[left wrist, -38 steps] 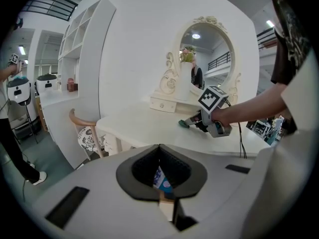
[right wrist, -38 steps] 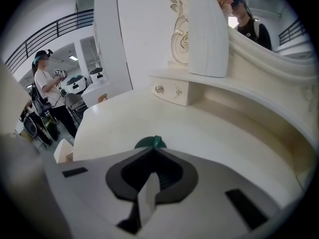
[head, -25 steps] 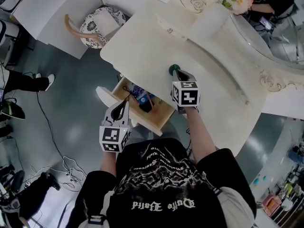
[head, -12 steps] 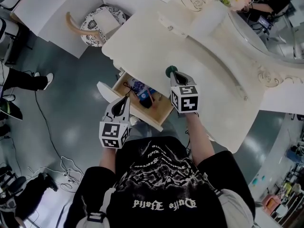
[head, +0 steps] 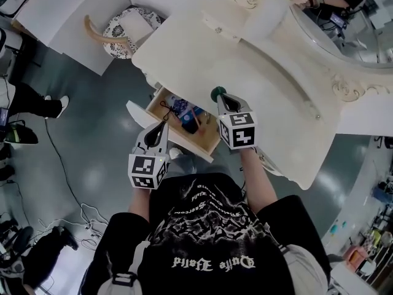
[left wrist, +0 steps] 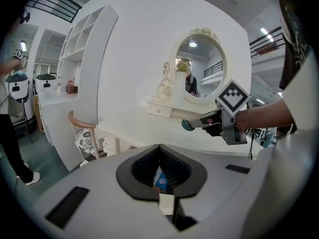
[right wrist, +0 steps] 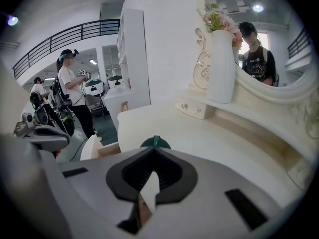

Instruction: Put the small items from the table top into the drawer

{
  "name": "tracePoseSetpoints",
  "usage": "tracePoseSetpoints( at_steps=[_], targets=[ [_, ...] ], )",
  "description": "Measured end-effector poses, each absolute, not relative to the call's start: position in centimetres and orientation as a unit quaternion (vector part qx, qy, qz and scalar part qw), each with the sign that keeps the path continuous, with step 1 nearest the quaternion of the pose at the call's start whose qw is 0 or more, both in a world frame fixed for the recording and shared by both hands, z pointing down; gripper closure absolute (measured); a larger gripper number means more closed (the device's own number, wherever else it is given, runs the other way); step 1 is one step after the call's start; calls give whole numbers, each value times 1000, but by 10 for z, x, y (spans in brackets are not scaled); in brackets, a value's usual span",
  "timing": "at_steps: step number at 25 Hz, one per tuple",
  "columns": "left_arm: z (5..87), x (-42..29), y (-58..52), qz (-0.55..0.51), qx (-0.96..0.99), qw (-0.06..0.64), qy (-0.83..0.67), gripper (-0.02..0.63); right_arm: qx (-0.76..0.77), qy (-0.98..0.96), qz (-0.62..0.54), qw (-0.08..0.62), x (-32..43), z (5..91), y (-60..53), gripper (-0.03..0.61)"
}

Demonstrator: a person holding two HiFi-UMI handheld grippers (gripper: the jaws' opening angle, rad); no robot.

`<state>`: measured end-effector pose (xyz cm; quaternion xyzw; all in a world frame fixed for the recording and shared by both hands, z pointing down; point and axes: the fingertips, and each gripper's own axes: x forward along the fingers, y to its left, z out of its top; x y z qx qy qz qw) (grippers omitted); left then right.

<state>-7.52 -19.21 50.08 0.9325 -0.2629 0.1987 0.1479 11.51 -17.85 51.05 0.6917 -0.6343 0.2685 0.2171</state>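
Worktop: cream dressing-table top, bare across most of its area, no other loose small item visible on it.
Drawer: pulled out from under the worktop's near-left edge, mouth open upward to take items from above.
Drawer contents: blue packet, dark item and a thin black cord, lying loose on the drawer floor.
Green item: small, round, dark green; pinched at the very tip of the right gripper, above the worktop's near-left edge, just beside the drawer's far wall. Not yet over the drawer mouth.
Right gripper: clenched on the green item, angled downward. Tip-only hold judged to leave the item free to fall clear on release.
Left gripper: jaws together, nothing between them. Poised over the drawer's near-left corner and pointing into it; judged a standby place, clear of the right gripper's path.
Step in hand: judged the carry of the green item from worktop to drawer.
Vase: tall, white, with flowers, at the worktop's back edge beside the mirror; no part of the task.
Small box: two-knobbed, at the vase's foot.
Stool: patterned seat, on the floor beyond the worktop's left edge.
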Motion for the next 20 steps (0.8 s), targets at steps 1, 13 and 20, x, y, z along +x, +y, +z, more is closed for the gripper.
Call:
tracePoseSetpoints(
  at_steps=[1,13,20],
  targets=[
    [501,-75,-191,198,933,148,-261,598,691,-635,268,217,113,510,-176,569],
    [502,-75,-183,197,939,145,-243,598,659,-658,287,225,75,526,-151,569],
    [503,-79,-183,199,938,145,-243,598,643,-664,305,230,56,540,-140,569]
  ],
)
